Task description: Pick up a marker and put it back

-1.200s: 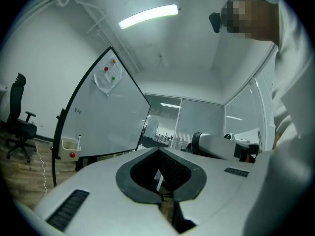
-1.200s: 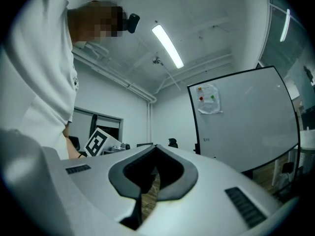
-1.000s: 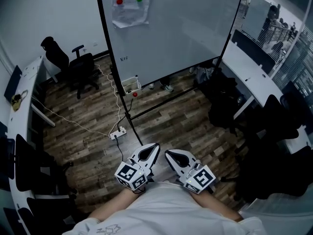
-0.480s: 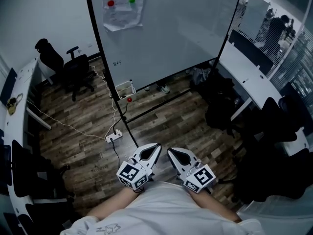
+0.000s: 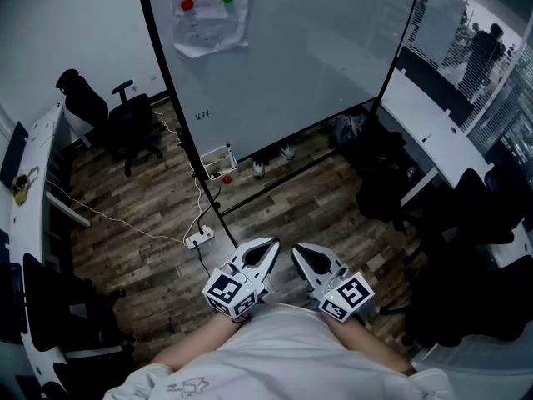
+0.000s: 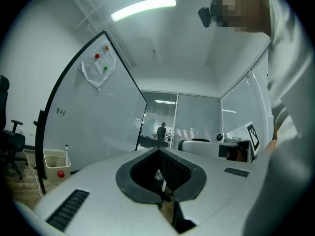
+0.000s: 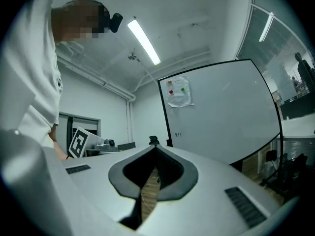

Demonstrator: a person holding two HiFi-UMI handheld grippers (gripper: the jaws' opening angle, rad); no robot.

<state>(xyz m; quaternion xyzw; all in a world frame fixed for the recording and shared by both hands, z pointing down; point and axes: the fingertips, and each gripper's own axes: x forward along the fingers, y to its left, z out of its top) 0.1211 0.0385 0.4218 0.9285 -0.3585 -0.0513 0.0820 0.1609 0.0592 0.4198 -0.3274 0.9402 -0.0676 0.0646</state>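
Observation:
A large whiteboard (image 5: 291, 48) stands on a black-framed stand ahead of me. A small white basket (image 5: 218, 158) hangs on its left leg, with a red round thing (image 5: 226, 177) just below it. In the left gripper view a marker (image 6: 66, 150) stands upright in that basket (image 6: 54, 160). My left gripper (image 5: 266, 251) and right gripper (image 5: 300, 253) are held close to my body, well short of the board. Both are shut with nothing between the jaws; their tips meet in the left gripper (image 6: 158, 151) and right gripper (image 7: 156, 150) views.
A sheet of paper with red and green magnets (image 5: 208, 11) hangs on the board. A power strip with cables (image 5: 198, 238) lies on the wood floor near the stand. A black office chair (image 5: 125, 115) stands at left, desks (image 5: 437, 132) and dark chairs (image 5: 383, 173) at right.
The head view has shifted slightly, so the board sits a little differently in the frame. Both grippers stay shut near my body and have moved slightly to the right.

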